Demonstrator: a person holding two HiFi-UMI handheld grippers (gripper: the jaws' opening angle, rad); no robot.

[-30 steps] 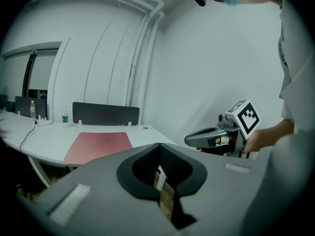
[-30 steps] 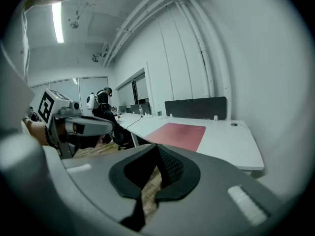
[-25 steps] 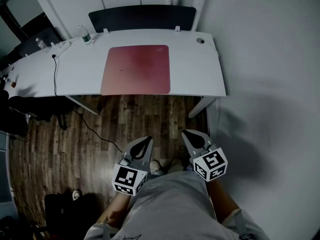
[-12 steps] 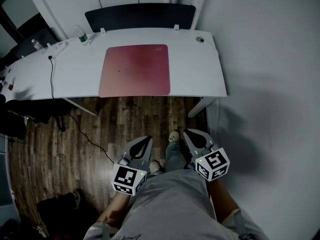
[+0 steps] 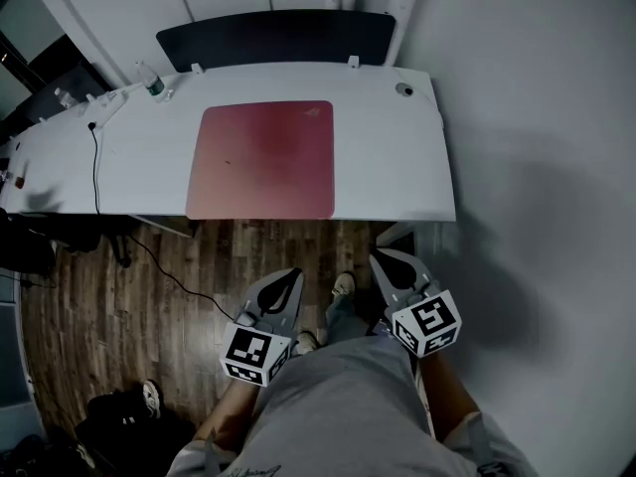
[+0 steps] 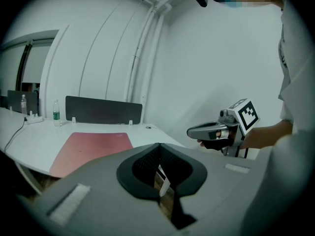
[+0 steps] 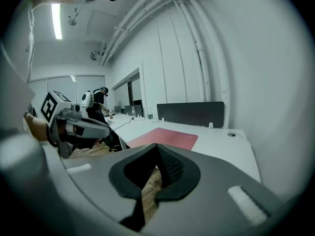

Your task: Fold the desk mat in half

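Sharing the desk [image 5: 397,157] with the desk mat [image 5: 263,159]: cable [image 5: 95,172], bottle [image 5: 149,76], rear screen [image 5: 278,36].

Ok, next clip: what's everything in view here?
desk: 1, white, against the wall
mat: 1, red, flat on the desk, at its front edge
panel: 1, dark, upright along the desk's back edge
bottles: 2, clear, desk's back left
cable: 1, black, from desktop down to floor
floor: dark wood
shoes: 2, light, between the claws
left claw: grey, shut, empty, short of the desk
right claw: grey, shut, empty, short of the desk
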